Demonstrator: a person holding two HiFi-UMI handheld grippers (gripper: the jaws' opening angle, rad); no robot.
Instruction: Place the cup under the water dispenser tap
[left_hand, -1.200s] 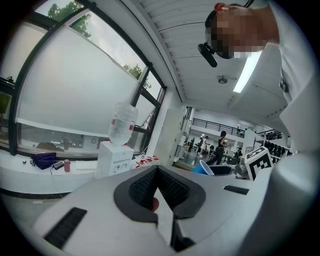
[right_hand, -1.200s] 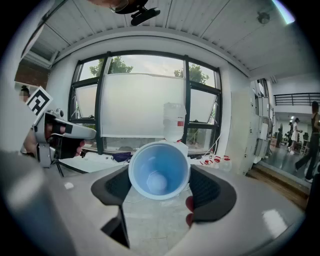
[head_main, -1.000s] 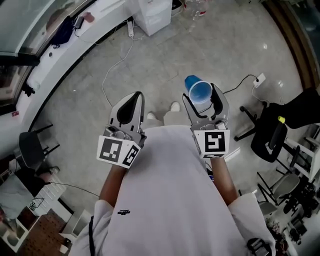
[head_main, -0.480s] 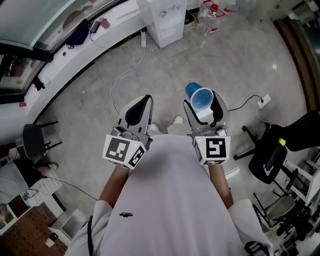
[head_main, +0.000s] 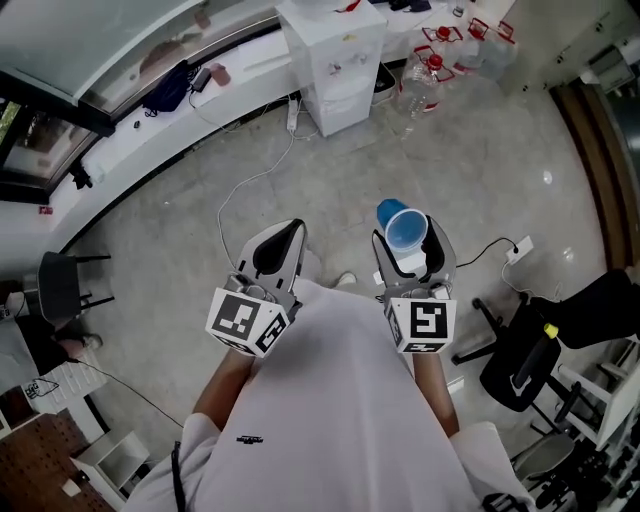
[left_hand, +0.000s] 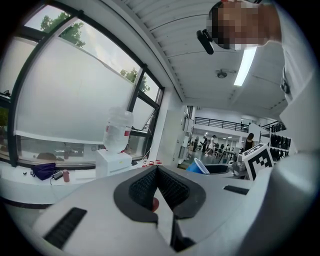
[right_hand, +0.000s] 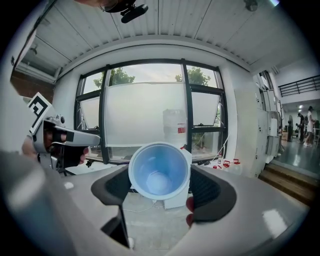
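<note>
My right gripper (head_main: 410, 232) is shut on a blue cup (head_main: 402, 228), held at chest height with its open mouth facing back at me. In the right gripper view the blue cup (right_hand: 159, 171) fills the space between the dark pads (right_hand: 211, 193) of the right gripper (right_hand: 161, 189). The white water dispenser (head_main: 338, 62) stands ahead against the window ledge; the same water dispenser (right_hand: 175, 131) shows behind the cup with a clear bottle on top. My left gripper (head_main: 279, 238) is shut and holds nothing. The left gripper (left_hand: 157, 186) points toward the water dispenser (left_hand: 116, 159).
A white cable (head_main: 243, 185) trails over the grey floor from the ledge. Several water jugs (head_main: 428, 75) with red caps stand right of the dispenser. A black office chair (head_main: 535, 345) is at the right, a dark chair (head_main: 60, 285) at the left.
The view has advanced toward the window ledge: the dispenser has come fully into sight at the top. Both grippers keep their pose, the cup still held in the right one.
</note>
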